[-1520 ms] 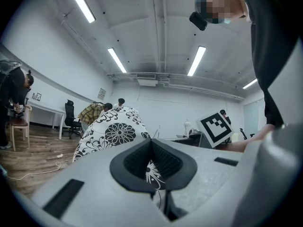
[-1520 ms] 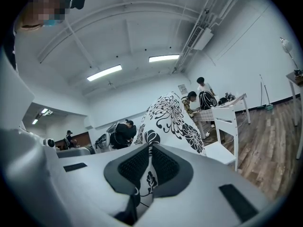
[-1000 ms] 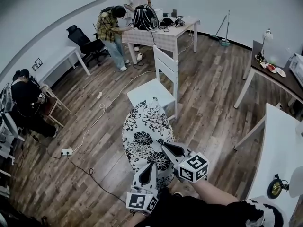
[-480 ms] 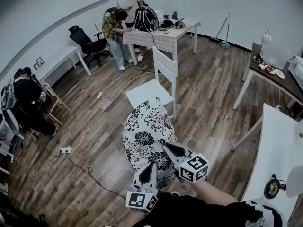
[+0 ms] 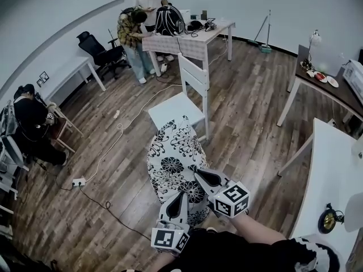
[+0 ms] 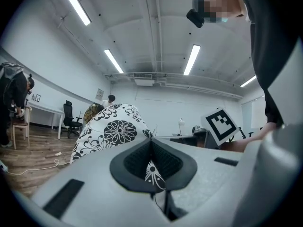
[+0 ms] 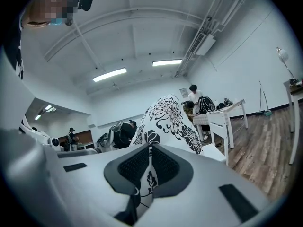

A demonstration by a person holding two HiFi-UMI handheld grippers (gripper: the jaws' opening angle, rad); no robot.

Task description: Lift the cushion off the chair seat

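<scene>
Cushion [image 5: 170,157] clamped by left hand-held gripper [image 5: 182,195], right hand-held gripper [image 5: 197,173], both level

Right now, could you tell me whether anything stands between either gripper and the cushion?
Nothing visible does: the left gripper and the right gripper are each shut on the near edge of the cushion, with its patterned fabric pinched between the jaws.
</scene>
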